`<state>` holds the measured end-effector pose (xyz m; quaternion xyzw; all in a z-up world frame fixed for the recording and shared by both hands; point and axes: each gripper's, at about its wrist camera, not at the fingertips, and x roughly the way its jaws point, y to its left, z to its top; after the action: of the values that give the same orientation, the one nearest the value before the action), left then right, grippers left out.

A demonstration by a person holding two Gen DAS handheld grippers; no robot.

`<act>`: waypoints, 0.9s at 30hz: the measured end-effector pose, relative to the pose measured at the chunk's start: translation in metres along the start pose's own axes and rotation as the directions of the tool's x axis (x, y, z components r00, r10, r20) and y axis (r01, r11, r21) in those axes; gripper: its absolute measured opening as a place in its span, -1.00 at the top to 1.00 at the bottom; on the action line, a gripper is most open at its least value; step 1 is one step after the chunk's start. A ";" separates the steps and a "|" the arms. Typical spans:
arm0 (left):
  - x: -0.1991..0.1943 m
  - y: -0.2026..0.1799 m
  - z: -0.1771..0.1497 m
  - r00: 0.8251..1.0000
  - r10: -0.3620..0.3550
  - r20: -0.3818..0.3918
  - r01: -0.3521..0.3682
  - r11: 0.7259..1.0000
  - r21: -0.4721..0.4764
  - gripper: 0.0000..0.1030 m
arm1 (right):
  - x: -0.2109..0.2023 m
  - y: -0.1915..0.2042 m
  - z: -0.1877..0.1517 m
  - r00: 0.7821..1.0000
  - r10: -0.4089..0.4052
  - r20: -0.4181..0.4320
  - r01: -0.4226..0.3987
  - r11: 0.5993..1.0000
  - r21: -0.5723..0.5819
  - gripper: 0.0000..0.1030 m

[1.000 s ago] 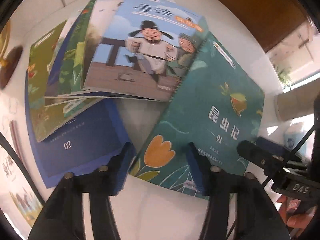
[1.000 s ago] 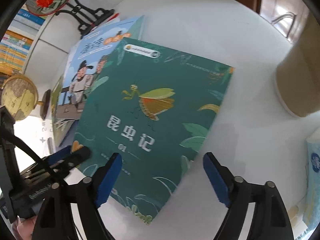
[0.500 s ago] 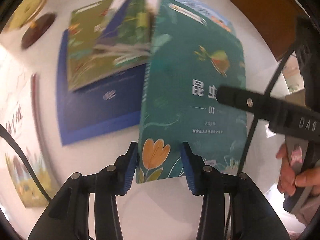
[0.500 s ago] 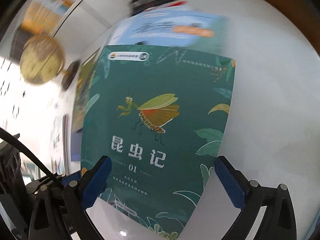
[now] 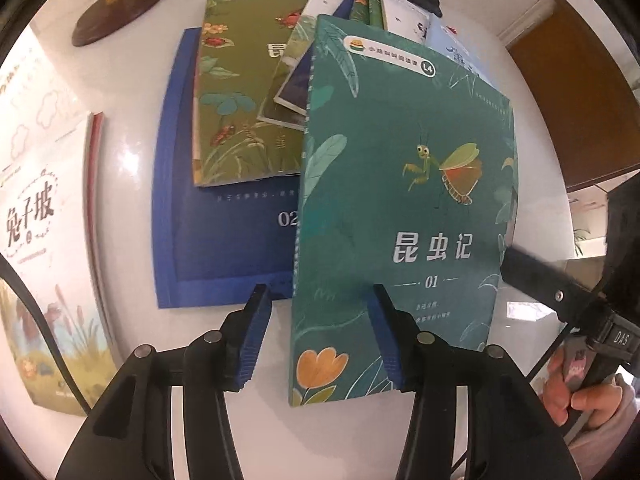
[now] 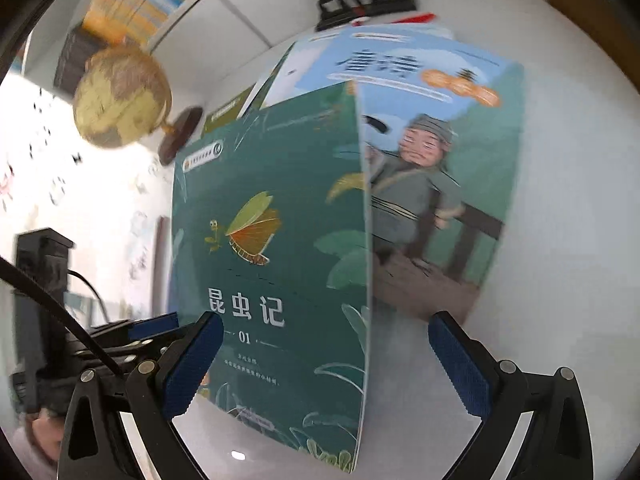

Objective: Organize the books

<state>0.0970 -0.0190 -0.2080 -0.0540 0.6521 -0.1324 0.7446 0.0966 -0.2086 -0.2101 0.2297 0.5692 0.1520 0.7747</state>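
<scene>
— White tabletop point(image 5: 132, 80), books piled. Where's the teal insect book point(image 5: 404, 216)?
— Tilted over the pile, its spine edge between the opening left gripper point(image 5: 320, 332) pads, untouched.
— Right gripper point(image 6: 326, 364)?
— Spread wide, empty.

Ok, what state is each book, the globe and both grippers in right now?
teal insect book, closed, cover up, atop the pile
navy book, closed, flat under the others
olive book, closed, on the navy book
globe, upright on its stand
left gripper, opening, astride the teal insect book's edge, not pinching
right gripper, wide open, holding nothing
</scene>
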 end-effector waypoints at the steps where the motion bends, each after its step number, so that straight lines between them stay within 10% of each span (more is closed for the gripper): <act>1: 0.002 -0.003 0.005 1.000 -0.004 -0.002 0.004 1.000 0.000 -0.11 | 0.000 -0.006 -0.002 1.000 0.024 -0.015 -0.023 0.999 0.034 -1.00; 7: 0.010 -0.005 0.021 0.999 -0.038 -0.008 0.038 0.999 -0.004 -0.49 | -0.001 -0.009 -0.011 0.998 0.055 -0.011 -0.055 0.997 0.057 -1.00; 13: 0.008 -0.025 0.008 0.998 -0.043 0.051 0.042 0.999 0.018 -0.21 | 0.018 0.017 -0.009 0.984 0.152 -0.094 -0.149 0.988 0.041 -0.89; 14: 0.004 -0.024 0.008 0.997 -0.010 0.074 0.008 0.999 0.036 -0.21 | 0.018 0.020 -0.009 0.984 0.151 -0.097 -0.149 0.988 0.028 -0.81; 18: -0.004 0.003 0.007 0.995 -0.057 0.084 0.059 0.998 -0.021 0.11 | -0.003 0.023 -0.012 0.979 0.205 -0.018 -0.205 0.979 -0.001 0.64; 27: -0.047 0.022 0.022 0.976 -0.081 0.203 0.089 0.996 -0.033 0.11 | -0.004 0.100 -0.011 0.997 0.081 -0.010 -0.081 0.974 -0.210 0.65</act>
<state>0.1158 0.0125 -0.1650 -0.1103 0.5731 -0.1443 0.7991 0.0871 -0.1241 -0.1567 0.1694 0.5408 0.2430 0.7873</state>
